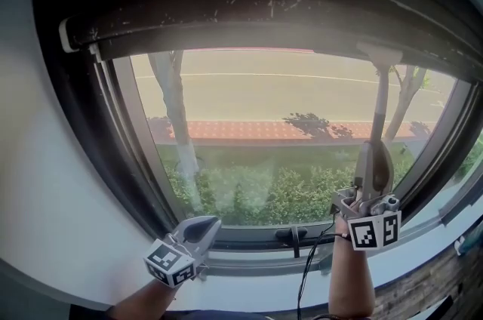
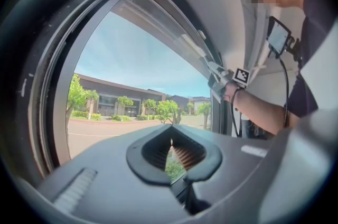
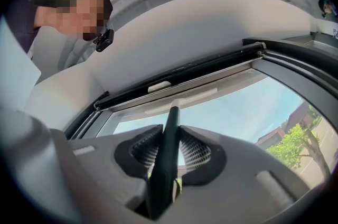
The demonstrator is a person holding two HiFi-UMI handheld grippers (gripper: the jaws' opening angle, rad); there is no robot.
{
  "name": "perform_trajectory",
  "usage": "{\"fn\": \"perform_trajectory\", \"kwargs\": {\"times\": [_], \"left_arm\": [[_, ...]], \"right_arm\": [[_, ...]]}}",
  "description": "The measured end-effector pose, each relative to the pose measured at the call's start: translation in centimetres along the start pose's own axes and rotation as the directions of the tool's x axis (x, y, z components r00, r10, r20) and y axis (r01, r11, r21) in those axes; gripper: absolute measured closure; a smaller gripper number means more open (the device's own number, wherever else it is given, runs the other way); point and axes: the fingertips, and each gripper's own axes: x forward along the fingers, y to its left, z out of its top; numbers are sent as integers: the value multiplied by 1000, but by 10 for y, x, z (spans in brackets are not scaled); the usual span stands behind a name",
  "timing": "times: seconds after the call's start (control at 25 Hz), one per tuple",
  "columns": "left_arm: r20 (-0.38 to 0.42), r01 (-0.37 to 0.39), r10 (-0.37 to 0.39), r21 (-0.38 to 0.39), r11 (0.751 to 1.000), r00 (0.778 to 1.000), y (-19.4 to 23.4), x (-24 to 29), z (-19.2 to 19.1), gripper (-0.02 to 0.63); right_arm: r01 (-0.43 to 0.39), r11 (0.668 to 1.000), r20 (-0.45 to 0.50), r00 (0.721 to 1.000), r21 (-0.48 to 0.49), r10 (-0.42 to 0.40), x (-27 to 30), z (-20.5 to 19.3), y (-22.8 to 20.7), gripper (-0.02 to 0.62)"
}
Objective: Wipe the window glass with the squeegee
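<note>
At the upper right of the window glass, just under the dark top frame, the pale head of the squeegee lies crosswise, its handle running straight down into the right tool, which is clamped on the lower part of that handle; the right gripper view shows the dark handle pinched between both ribbed pads. Whether the blade presses the pane or stands just off it cannot be told. The left tool hangs low at the left, near the sill, its tips together and nothing between them. Likely faults from here: (a) the grip sits far from the blade, so a small turn of the wrist may tilt one end of the blade off the glass and leave a streak; (b) the smooth handle may twist or slide in the pads if pressed hard against the pane; (c) the head, so close to the top frame, may catch on it; (d) a downward stroke ends near the black latch and the hanging cable, either of which may snag the right tool
</note>
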Motion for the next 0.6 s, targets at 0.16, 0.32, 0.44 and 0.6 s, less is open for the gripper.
{"fn": "perform_trajectory", "kwargs": {"times": [0.16, 0.32, 0.44, 0.6], "left_arm": [[-13, 20, -20, 6, 1000, 1000, -11, -2, -1, 603], [-17, 30, -30, 14, 999, 999, -21, -4, -1, 603], [-27, 27, -27, 10, 1000, 999, -27, -5, -3, 603], [-59, 41, -41, 0, 999, 997, -37, -8, -18, 603]], "right_arm": [[8, 1000, -31, 999, 8, -7, -16, -8, 1, 494], [16, 1000, -63, 998, 24, -14, -31, -16, 3, 494], [25, 999, -85, 996, 36, -22, -43, -23, 4, 494], [35, 998, -117, 993, 44, -29, -62, -35, 5, 494]]}}
